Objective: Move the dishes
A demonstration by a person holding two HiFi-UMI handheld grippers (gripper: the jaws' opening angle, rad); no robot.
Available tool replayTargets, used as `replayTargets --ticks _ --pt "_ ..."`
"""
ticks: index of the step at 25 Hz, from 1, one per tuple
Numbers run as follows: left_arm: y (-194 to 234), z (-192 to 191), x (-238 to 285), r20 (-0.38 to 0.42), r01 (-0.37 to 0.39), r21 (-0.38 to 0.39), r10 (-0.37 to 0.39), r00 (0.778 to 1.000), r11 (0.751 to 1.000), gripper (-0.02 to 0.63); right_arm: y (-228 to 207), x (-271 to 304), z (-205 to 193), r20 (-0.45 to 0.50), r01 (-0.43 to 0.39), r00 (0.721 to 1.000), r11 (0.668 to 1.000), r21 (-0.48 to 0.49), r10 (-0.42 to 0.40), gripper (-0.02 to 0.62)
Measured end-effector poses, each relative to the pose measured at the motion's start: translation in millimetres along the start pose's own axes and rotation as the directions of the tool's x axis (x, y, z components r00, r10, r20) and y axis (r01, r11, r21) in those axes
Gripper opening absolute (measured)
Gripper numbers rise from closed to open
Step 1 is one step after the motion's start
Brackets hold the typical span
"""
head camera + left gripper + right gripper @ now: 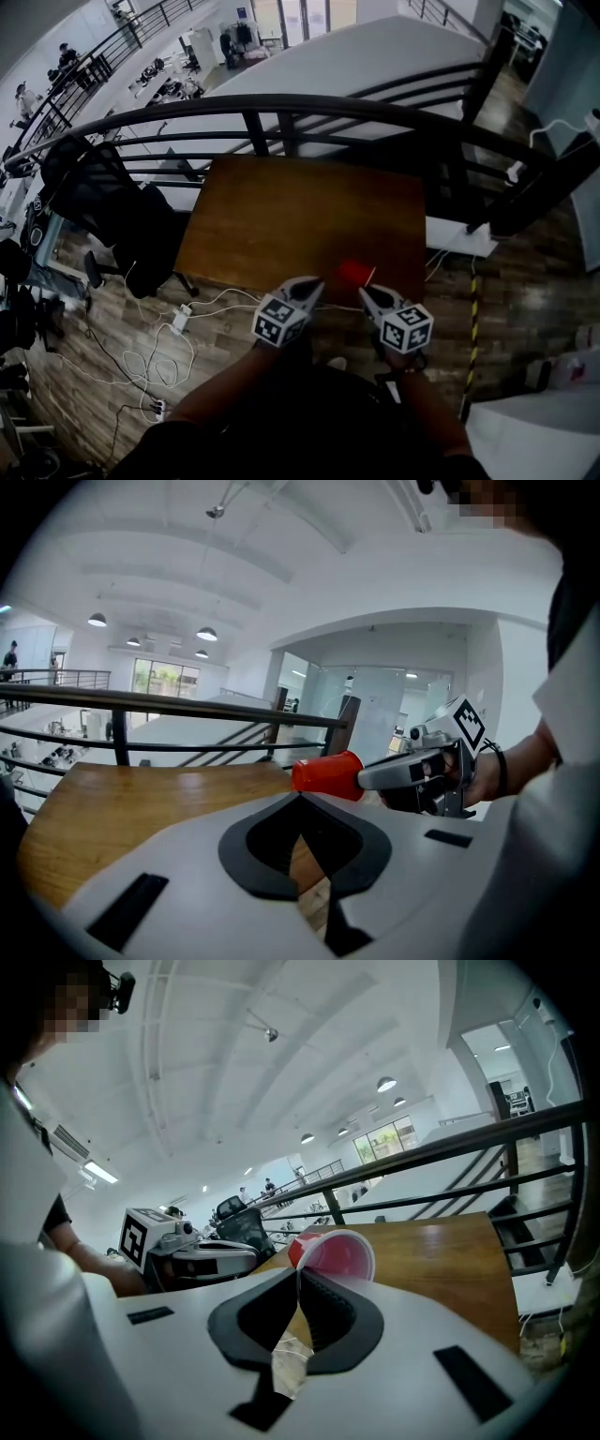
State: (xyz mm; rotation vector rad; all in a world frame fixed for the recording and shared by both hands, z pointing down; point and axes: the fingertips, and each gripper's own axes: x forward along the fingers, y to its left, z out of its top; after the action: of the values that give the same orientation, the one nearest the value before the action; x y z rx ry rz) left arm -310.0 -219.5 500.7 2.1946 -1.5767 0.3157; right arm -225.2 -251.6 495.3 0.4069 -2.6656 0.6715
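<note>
1. A mezzanine with a dark curved railing point(281, 108) looks over an open office. Against the railing stands a bare wooden table point(281, 216).
2. The red cup point(354, 273) is off the table top, carried over the table's near edge. It lies on its side, with its long axis roughly level.
3. The right gripper point(367, 295) pinches the cup by the rim. Its jaws are pressed together on the cup wall, the open mouth is at the jaws and the base points away from them.
4. The left gripper point(314, 286) is just beside the cup, on its left. Its jaws are closed tip to tip with nothing between them.
5. Judging from this, the cup goes where the right hand goes. The whole table top lies ahead of it, so a setting-down would mean reaching forward and tipping the base downward. The left gripper is near but has no hold.
</note>
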Motion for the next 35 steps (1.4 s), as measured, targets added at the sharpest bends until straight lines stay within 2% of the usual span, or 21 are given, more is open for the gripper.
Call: replayTargets --ticks 6,14,19,24,30,35 --pt "25.3 5.6 11.4 -0.006 0.032 -0.002 -0.032 0.999 0.999 -0.009 -7.2 23.7 9.0 -0.009 0.027 1.000 1.000 0.006 -0.027 0.020" --pt "88.4 20.1 31.6 -0.028 0.103 0.003 -0.103 0.994 0.995 -0.009 -23.2 76.8 32.7 -0.024 0.100 0.995 0.995 0.023 -0.099 0.020" --pt "122.0 32.6 37.6 -0.042 0.167 0.030 -0.166 0.985 0.985 -0.009 -31.0 112.3 50.5 -0.014 0.154 0.988 0.986 0.064 -0.154 0.020" --pt "142.1 38.7 47.0 -0.053 0.223 0.048 -0.220 0.974 0.974 -0.009 -34.6 140.5 58.9 -0.031 0.196 0.981 0.979 0.065 -0.194 0.020" --pt "162.1 36.8 71.4 -0.073 0.246 0.022 -0.244 0.967 0.969 -0.009 -54.4 160.1 62.5 -0.061 0.221 0.975 0.970 0.098 -0.215 0.020" --pt "166.5 30.7 96.8 -0.099 0.231 0.013 -0.228 0.969 0.973 -0.009 -81.6 165.0 64.1 -0.103 0.228 0.970 0.972 0.059 -0.221 0.020"
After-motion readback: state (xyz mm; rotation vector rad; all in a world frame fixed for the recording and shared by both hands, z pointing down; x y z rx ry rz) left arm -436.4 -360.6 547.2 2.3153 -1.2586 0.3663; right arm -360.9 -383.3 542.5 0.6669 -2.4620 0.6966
